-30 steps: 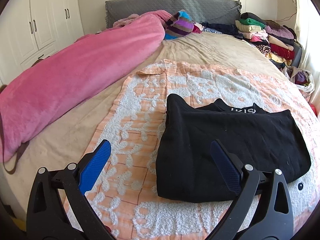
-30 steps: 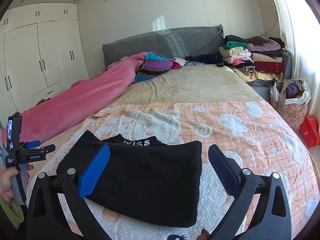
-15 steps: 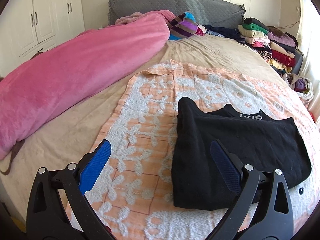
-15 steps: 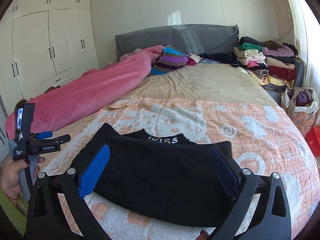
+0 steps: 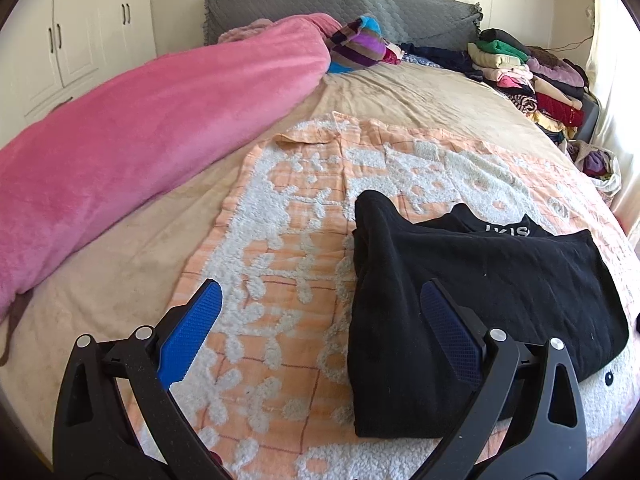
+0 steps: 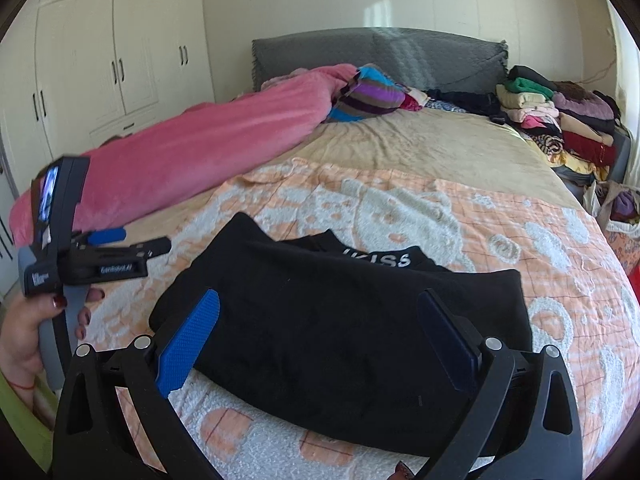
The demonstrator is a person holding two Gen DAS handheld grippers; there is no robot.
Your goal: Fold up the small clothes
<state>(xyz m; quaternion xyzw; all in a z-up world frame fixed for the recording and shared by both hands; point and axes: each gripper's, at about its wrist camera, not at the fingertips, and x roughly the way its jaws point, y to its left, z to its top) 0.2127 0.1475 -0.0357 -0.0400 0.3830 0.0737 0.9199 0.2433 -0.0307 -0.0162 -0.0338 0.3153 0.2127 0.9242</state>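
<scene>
I've pulled both claws back; left claw (image 5: 320, 344) & right claw (image 6: 318, 340) spread, empty; black top (image 6: 340, 320) half-folded; next: pinch its edge.

A pink blanket (image 5: 152, 136) is lying along my left, stacked clothes (image 6: 560, 120) are sitting by the grey headboard (image 6: 400, 56).

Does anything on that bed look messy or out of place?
The black top is folded unevenly: its printed collar pokes out past the fold. A corner of the orange blanket is flipped over. Both grippers, left and right, hang open above it.
</scene>
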